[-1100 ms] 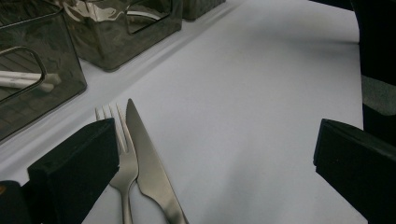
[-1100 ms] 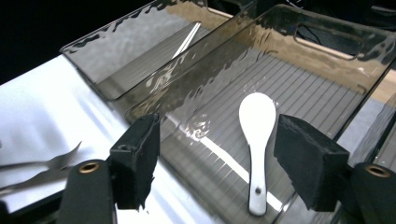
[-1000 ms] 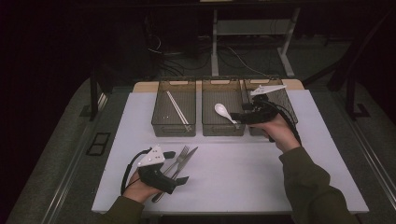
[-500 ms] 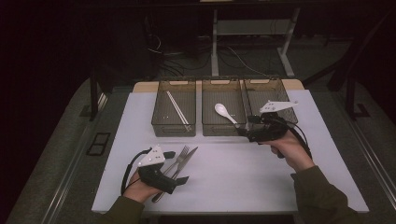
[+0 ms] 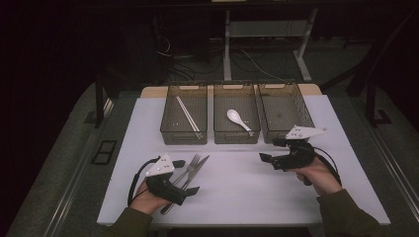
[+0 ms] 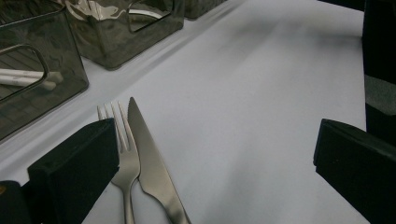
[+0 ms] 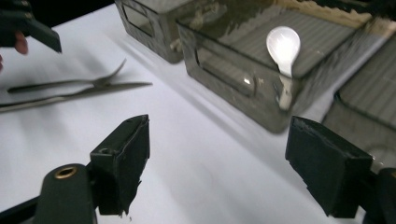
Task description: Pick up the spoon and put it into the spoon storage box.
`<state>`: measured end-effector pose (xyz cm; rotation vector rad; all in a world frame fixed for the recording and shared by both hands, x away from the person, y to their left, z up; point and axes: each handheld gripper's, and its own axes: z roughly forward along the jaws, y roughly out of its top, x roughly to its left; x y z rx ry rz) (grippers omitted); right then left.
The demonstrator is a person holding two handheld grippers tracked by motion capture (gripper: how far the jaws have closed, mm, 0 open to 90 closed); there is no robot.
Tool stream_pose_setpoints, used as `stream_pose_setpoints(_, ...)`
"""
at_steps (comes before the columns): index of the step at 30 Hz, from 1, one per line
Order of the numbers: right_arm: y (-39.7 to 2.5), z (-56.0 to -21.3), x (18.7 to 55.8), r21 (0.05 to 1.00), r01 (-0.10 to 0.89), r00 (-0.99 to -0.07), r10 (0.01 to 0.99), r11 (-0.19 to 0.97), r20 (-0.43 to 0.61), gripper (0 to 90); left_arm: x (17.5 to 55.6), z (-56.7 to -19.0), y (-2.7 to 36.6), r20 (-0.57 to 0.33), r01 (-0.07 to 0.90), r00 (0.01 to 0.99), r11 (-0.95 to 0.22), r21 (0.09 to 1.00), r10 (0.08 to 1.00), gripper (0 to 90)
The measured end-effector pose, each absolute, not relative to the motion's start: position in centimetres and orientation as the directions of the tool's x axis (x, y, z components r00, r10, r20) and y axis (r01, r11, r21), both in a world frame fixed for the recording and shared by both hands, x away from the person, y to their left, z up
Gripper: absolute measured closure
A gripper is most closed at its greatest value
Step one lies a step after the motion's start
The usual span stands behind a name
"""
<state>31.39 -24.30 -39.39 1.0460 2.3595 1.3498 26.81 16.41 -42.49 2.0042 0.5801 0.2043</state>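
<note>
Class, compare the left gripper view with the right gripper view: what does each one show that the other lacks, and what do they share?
Left gripper view alone: white chopsticks inside the bin at its left edge, and the fork and knife up close, side by side. Right gripper view alone: the white spoon in its bin, and the other hand's claw at top left. Shared: fork, knife, smoky bins, the white table, and open black jaws.

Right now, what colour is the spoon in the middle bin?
White; the spoon shows best in the right gripper view.
</note>
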Motion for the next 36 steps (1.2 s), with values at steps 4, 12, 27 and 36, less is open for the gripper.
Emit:
stream_pose_setpoints(4,-25.1,-40.2,30.4,0.826,0.473,-0.708,0.691,0.307,0.148,20.9,26.8,-42.4,16.5,-0.094,0.31,0.871,-0.391,0.866,0.482,0.0)
stream_pose_setpoints(12,-26.4,-41.3,28.7,0.828,0.476,-0.684,0.716,0.295,0.137,20.1,26.8,-42.4,16.4,-0.09,0.309,0.872,-0.398,0.864,0.481,0.0)
stream_pose_setpoints(27,-29.5,-42.9,25.8,0.823,0.498,-0.654,0.741,0.272,0.151,20.1,26.8,-42.4,16.4,-0.09,0.31,0.87,-0.395,0.865,0.485,0.0)
stream_pose_setpoints(36,-30.6,-43.3,24.4,0.82,0.506,-0.65,0.744,0.269,0.157,20.1,26.7,-42.4,16.4,-0.083,0.309,0.868,-0.401,0.863,0.49,0.0)
